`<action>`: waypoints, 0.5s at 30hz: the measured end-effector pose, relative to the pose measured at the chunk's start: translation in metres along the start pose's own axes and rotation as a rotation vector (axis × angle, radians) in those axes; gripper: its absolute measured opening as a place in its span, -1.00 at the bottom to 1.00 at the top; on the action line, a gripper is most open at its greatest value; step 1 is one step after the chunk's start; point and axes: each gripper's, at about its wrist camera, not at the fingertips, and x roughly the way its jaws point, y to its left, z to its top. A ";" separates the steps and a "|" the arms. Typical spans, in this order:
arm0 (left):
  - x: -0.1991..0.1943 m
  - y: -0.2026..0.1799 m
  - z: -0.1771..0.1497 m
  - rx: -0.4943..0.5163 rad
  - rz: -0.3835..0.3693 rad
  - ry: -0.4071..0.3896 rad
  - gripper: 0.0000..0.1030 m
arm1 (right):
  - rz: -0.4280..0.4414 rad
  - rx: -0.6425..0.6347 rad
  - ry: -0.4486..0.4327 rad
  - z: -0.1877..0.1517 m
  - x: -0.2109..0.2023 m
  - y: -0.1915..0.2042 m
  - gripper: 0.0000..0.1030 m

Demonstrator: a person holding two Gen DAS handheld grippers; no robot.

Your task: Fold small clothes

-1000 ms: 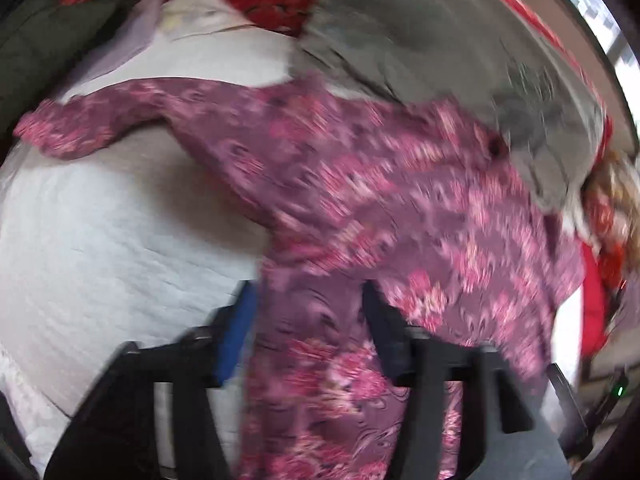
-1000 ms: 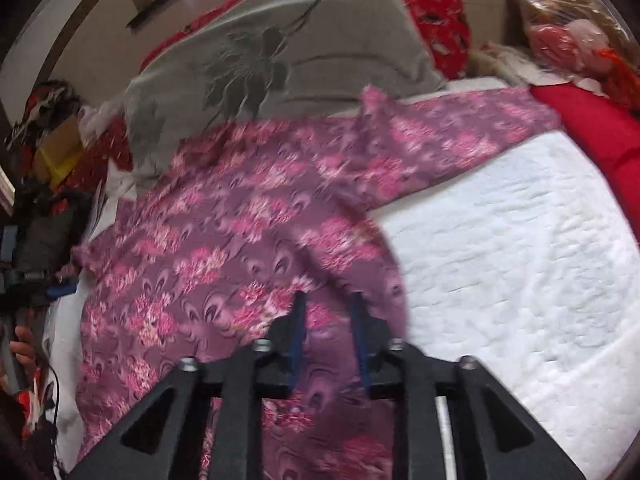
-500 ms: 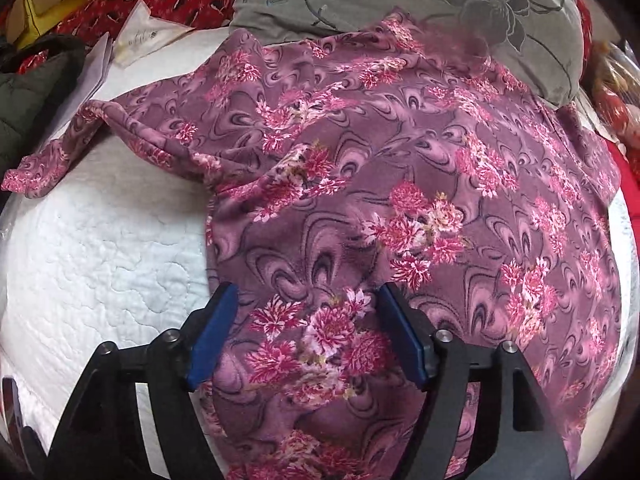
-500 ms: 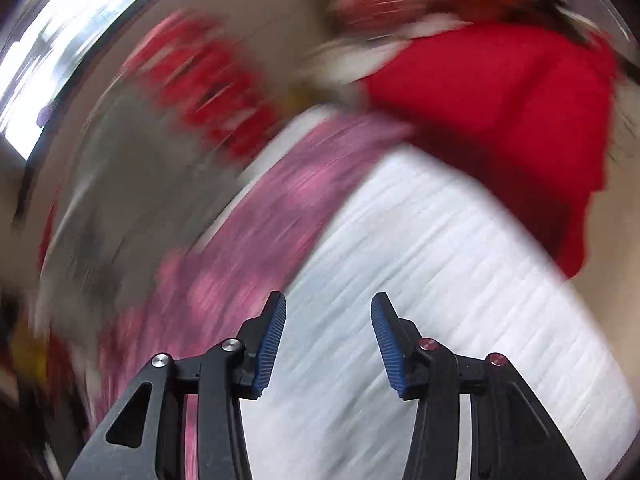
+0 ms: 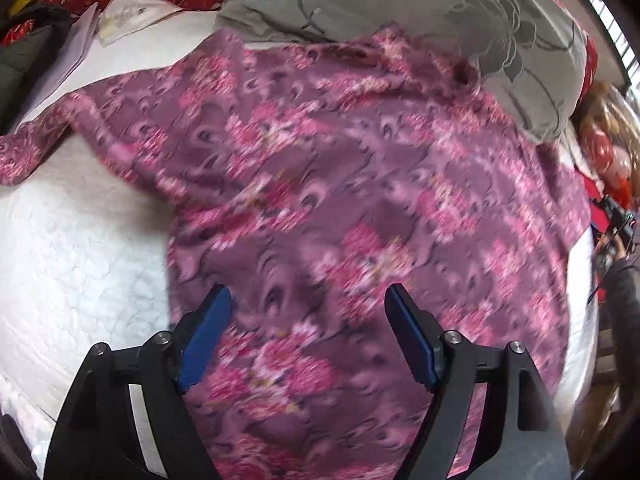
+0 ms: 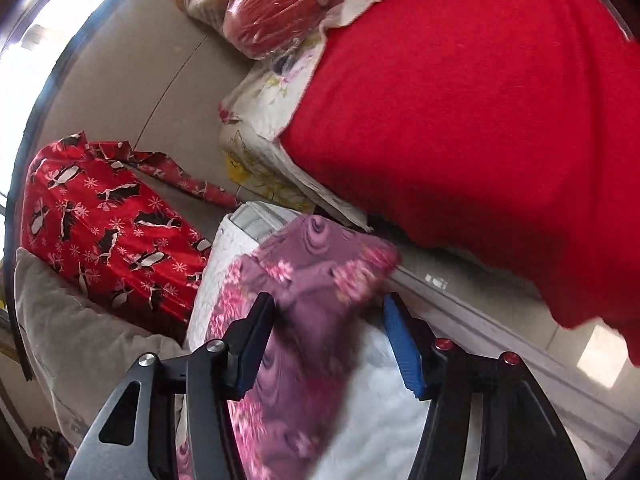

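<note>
In the left wrist view, the left gripper [image 5: 307, 322] hovered with fingers spread wide and nothing between them, low over the hem end of the floral top [image 5: 340, 184]. The garment lay spread flat across the white quilted bedspread [image 5: 76, 248], its collar reaching the grey embroidered pillow [image 5: 460, 12] at the far edge, probably laid out ready for folding. The fabric looked thin, soft and slightly rippled.

In the right wrist view, the right gripper [image 6: 328, 332] was likewise spread and empty, poised over the sleeve [image 6: 312, 276] near the bedspread's edge, beside a fuzzy red blanket [image 6: 480, 120].
</note>
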 end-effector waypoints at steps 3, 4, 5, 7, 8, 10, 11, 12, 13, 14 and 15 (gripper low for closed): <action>-0.005 -0.015 0.019 0.004 -0.041 -0.032 0.53 | 0.017 -0.094 -0.030 0.005 -0.010 0.014 -0.81; -0.006 -0.019 0.024 0.008 -0.055 -0.045 0.53 | 0.014 -0.131 -0.056 0.007 -0.020 0.018 -0.82; -0.007 -0.025 0.031 0.014 -0.065 -0.063 0.53 | 0.015 -0.158 -0.090 0.010 -0.034 0.021 -0.82; -0.003 -0.032 0.041 0.016 -0.080 -0.082 0.54 | 0.000 -0.177 -0.163 0.015 -0.058 0.021 -0.82; 0.003 -0.036 0.046 0.013 -0.090 -0.079 0.54 | -0.027 -0.183 -0.194 0.018 -0.067 0.019 -0.83; 0.020 -0.039 0.051 -0.012 -0.099 -0.047 0.53 | -0.130 -0.179 -0.154 0.024 -0.064 0.009 -0.83; 0.033 -0.039 0.052 -0.039 -0.102 -0.004 0.53 | -0.180 -0.178 -0.108 0.023 -0.059 0.005 -0.83; 0.041 -0.037 0.051 -0.060 -0.115 0.025 0.53 | -0.233 -0.192 -0.077 0.019 -0.055 0.004 -0.83; 0.047 -0.036 0.050 -0.075 -0.120 0.037 0.53 | -0.234 -0.201 -0.080 0.015 -0.057 0.006 -0.83; 0.048 -0.036 0.048 -0.080 -0.115 0.023 0.53 | -0.216 -0.205 -0.096 0.012 -0.062 0.009 -0.82; 0.046 -0.037 0.047 -0.076 -0.118 0.008 0.54 | -0.181 -0.212 -0.119 0.009 -0.070 0.016 -0.82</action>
